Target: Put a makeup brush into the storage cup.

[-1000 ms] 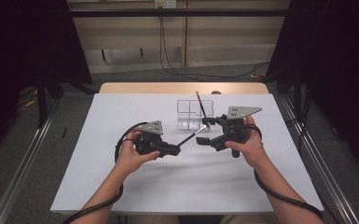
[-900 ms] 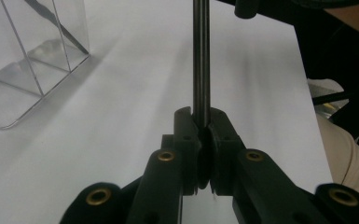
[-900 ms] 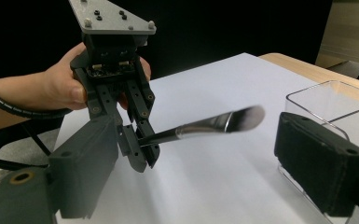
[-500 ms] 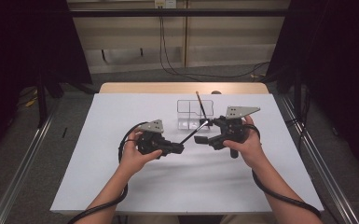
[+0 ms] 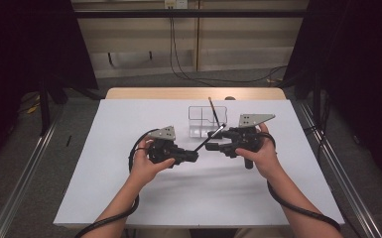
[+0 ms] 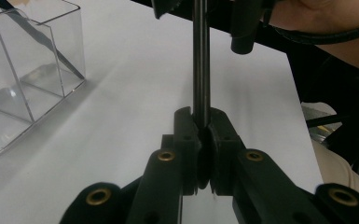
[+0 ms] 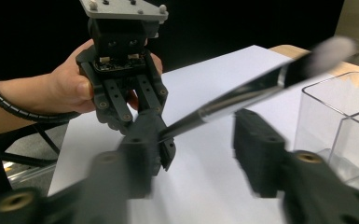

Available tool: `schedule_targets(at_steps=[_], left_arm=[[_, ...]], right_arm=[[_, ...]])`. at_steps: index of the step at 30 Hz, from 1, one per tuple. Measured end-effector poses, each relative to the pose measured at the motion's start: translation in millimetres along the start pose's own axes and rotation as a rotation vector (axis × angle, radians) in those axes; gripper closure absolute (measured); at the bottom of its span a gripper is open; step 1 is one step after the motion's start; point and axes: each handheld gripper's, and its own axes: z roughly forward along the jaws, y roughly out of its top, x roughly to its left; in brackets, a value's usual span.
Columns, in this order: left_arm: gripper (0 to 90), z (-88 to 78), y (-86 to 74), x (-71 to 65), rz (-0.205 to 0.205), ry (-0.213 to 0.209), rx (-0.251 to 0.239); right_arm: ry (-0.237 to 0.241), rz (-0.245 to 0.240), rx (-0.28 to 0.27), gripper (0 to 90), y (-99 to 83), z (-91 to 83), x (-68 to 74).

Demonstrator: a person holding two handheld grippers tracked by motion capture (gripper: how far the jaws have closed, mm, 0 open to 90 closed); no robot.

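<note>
Handover of a brush between two grippers, above the white tabletop point(image 5: 129, 198).

The left gripper point(image 5: 194, 155) pinches the slim black brush with a pale tip point(image 5: 209, 140) at its handle end; the right gripper point(image 5: 215, 147) has just been closing, its jaws astride the shaft and not yet pressing. Beyond stands a clear plastic divided organiser point(image 5: 201, 121) holding another brush. Judged next: the right closes fully, then the left lets go.

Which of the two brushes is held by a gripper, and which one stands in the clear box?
The brush between both grippers is clamped by the left gripper. The other brush leans inside the clear box, untouched.
</note>
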Motion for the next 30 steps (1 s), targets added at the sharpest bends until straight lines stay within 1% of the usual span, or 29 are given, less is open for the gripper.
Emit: schedule_targets(at_steps=[2, 3, 4, 6, 7, 9, 10, 11, 12, 13, 14, 16, 17, 20, 21, 24, 25, 27, 28, 30], left_arm=[[84.0, 1.0, 0.1, 0.0, -0.005, -0.003, -0.004], [84.1, 1.0, 0.1, 0.0, -0.005, -0.003, -0.004], [84.0, 2.4, 0.3, -0.1, -0.007, 0.0, -0.003], [84.0, 3.5, 0.4, -0.4, -0.009, -0.007, -0.006], [84.0, 4.7, 0.6, -0.5, -0.009, -0.005, -0.009], [84.0, 5.6, 0.9, 0.0, -0.009, -0.002, 0.001], [83.9, 7.1, 0.6, -0.1, -0.013, -0.011, -0.006], [83.9, 7.9, 0.6, -0.1, -0.012, -0.009, -0.005], [83.9, 8.9, 0.9, -0.2, -0.014, -0.004, 0.001], [83.9, 10.4, 1.0, -0.2, -0.013, -0.008, 0.003], [83.9, 11.6, 1.2, -0.6, -0.015, -0.005, 0.002], [83.8, 14.7, 1.9, -1.5, -0.016, -0.013, 0.004], [83.8, 16.3, 2.1, -2.1, -0.018, -0.009, 0.004], [83.8, 19.8, 1.9, -1.8, -0.029, -0.019, -0.005], [83.8, 20.1, 2.3, -1.5, -0.029, -0.016, 0.004], [83.7, 23.8, 2.1, -2.5, -0.035, -0.014, -0.007], [83.6, 24.4, 2.2, -2.3, -0.033, -0.02, 0.001], [83.5, 26.7, 1.7, -2.3, -0.039, -0.02, -0.007], [83.4, 27.3, 1.8, -2.0, -0.04, -0.019, -0.002], [83.3, 29.1, 1.9, -1.6, -0.045, -0.017, -0.011]], right_arm=[[0.002, -0.003, 0.004, 61.0, 1.5, 0.9, 0.9], [0.002, -0.003, 0.004, 61.0, 1.5, 0.9, 0.9], [0.009, 0.002, -0.006, 68.1, 2.6, 1.4, 1.2], [0.003, 0.005, -0.008, 71.9, 3.8, 1.9, 1.2], [0.009, 0.01, -0.011, 72.7, 4.1, 2.0, 0.9], [0.009, 0.024, -0.017, 73.8, 5.4, 2.5, 0.9], [0.015, 0.031, -0.019, 75.2, 5.8, 2.8, 1.2], [0.02, 0.037, -0.022, 75.4, 6.3, 3.1, 1.5], [0.017, 0.041, -0.022, 75.6, 6.7, 3.3, 1.7], [0.016, 0.046, -0.019, 76.1, 7.2, 3.4, 1.7], [0.016, 0.051, -0.024, 76.6, 7.7, 3.8, 1.9], [0.017, 0.063, -0.029, 78.6, 8.5, 4.0, 1.8], [0.022, 0.069, -0.036, 79.2, 8.8, 4.4, 1.8], [0.028, 0.082, -0.039, 80.6, 10.1, 5.1, 1.9], [0.024, 0.088, -0.038, 80.9, 10.6, 5.1, 1.8], [0.032, 0.104, -0.037, 82.0, 10.8, 5.3, 1.0], [0.035, 0.115, -0.037, 82.4, 10.8, 5.5, 1.0], [0.042, 0.122, -0.04, 83.1, 10.8, 5.9, 1.1], [0.044, 0.124, -0.039, 83.4, 10.9, 6.5, 1.3], [0.041, 0.126, -0.035, 83.7, 11.4, 7.3, 1.4]])
